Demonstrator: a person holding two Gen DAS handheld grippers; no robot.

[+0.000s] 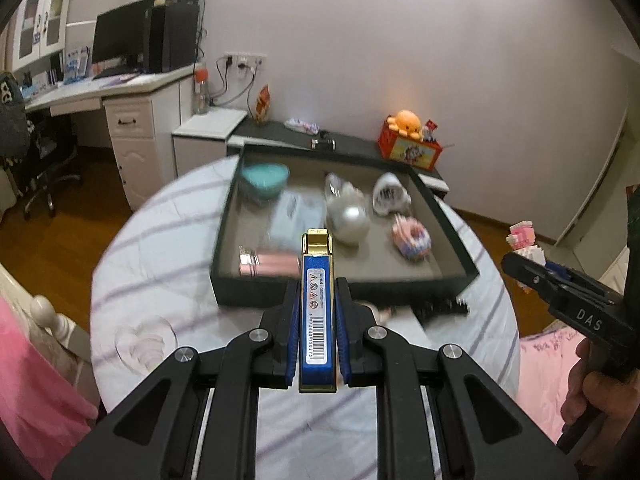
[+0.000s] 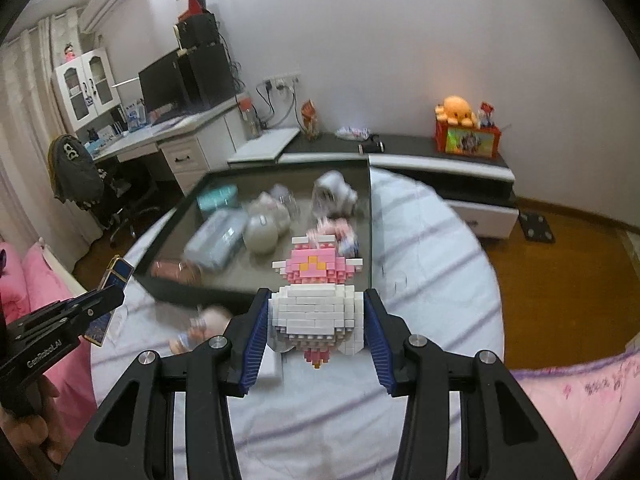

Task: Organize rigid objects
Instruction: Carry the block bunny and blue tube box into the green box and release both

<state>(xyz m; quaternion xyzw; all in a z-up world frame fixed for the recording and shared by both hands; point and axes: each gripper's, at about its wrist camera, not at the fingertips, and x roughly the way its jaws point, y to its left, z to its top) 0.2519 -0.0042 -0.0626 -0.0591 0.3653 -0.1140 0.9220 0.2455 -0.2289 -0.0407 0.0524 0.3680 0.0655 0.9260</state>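
My left gripper (image 1: 317, 292) is shut on a blue and gold lighter (image 1: 317, 304), held above the round table just in front of the dark tray (image 1: 344, 288). My right gripper (image 2: 316, 300) is shut on a pink and white brick figure (image 2: 316, 304), held above the table near the tray's (image 2: 370, 240) right front corner. The tray holds a teal bowl (image 1: 265, 178), a silver ball (image 1: 349, 220), a white mug (image 1: 390, 194), a pink brick model (image 1: 412, 238) and a pink tube (image 1: 268, 266). The right gripper also shows in the left wrist view (image 1: 520, 268).
The round table (image 1: 168, 272) has a striped white cloth. A small blurred toy (image 2: 204, 328) and a black comb (image 1: 440, 308) lie in front of the tray. A low cabinet (image 2: 440, 164) with an orange plush stands behind. Pink bedding lies on both sides.
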